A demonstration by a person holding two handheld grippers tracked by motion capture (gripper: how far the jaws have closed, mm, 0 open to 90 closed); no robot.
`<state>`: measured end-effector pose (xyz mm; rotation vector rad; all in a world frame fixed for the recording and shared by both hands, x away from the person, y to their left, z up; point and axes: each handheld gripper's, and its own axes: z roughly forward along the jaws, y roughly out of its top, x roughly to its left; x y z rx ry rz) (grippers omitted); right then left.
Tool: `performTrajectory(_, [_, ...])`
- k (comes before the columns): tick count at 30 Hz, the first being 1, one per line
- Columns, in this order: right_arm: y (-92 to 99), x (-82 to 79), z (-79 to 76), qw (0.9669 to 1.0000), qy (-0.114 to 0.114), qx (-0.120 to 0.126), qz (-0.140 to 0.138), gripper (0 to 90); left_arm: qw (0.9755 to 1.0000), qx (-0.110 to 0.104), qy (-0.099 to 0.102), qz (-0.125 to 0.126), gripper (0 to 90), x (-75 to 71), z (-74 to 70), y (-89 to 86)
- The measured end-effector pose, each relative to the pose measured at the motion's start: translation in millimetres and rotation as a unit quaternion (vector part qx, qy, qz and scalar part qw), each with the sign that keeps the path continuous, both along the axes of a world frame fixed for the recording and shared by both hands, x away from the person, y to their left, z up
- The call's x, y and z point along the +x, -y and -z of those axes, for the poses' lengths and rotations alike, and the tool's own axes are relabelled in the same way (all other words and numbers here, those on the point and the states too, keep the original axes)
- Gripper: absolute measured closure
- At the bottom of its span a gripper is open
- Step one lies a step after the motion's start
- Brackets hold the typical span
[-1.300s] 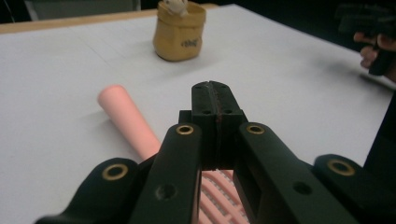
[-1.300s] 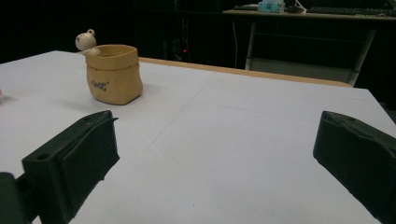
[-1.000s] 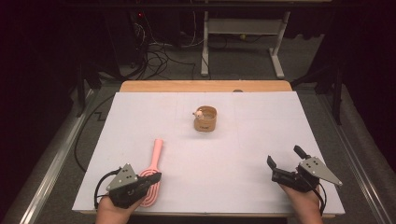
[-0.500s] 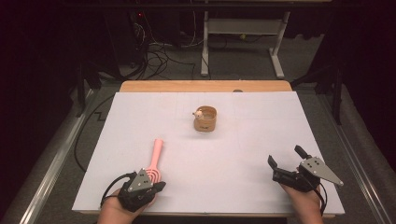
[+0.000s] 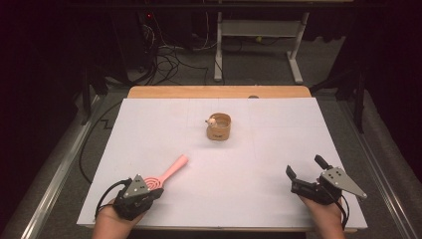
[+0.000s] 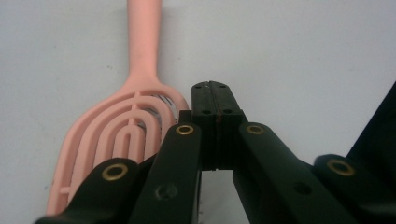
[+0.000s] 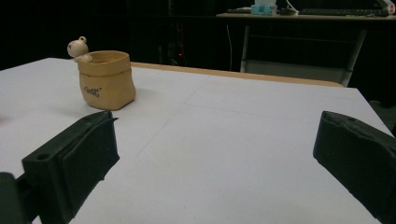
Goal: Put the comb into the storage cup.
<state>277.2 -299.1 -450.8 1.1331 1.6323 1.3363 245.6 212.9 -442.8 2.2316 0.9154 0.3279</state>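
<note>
Left hand-held gripper (image 5: 149, 191) jaws pressed together, nothing between them, tips just beside head of pink slotted spatula (image 6: 122, 135). Spatula flat on surface, handle pointing away from this gripper.

Advice: spread jaws first, line up over thin neck, lower until pads straddle it, then close.

Right hand-held gripper (image 5: 306, 175) spread, empty, well apart from spatula.

Small tan pot (image 5: 219, 127) far ahead of both.

Surface (image 5: 259, 149) white, wooden edge behind. Room dark, cables on floor, desk frame at back.
</note>
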Motion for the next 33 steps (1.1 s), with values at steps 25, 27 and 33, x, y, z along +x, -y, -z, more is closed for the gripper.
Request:
performTrajectory(25, [1.8,1.2,2.0,0.9999,-0.007,0.011,0.0,0.6,0.9992,-0.039,0.007,0.001,88.6,-0.9,-3.6,-19.4])
performTrajectory(27, [1.9,1.2,2.1,0.9999,-0.007,0.011,0.0,0.6,0.999,-0.044,0.01,0.004,88.5,-1.3,-4.4,-20.2])
performTrajectory(33, [2.1,1.7,2.3,0.9999,-0.007,0.011,-0.001,0.6,0.9928,-0.103,0.058,-0.016,87.9,-2.1,-9.2,-41.9])
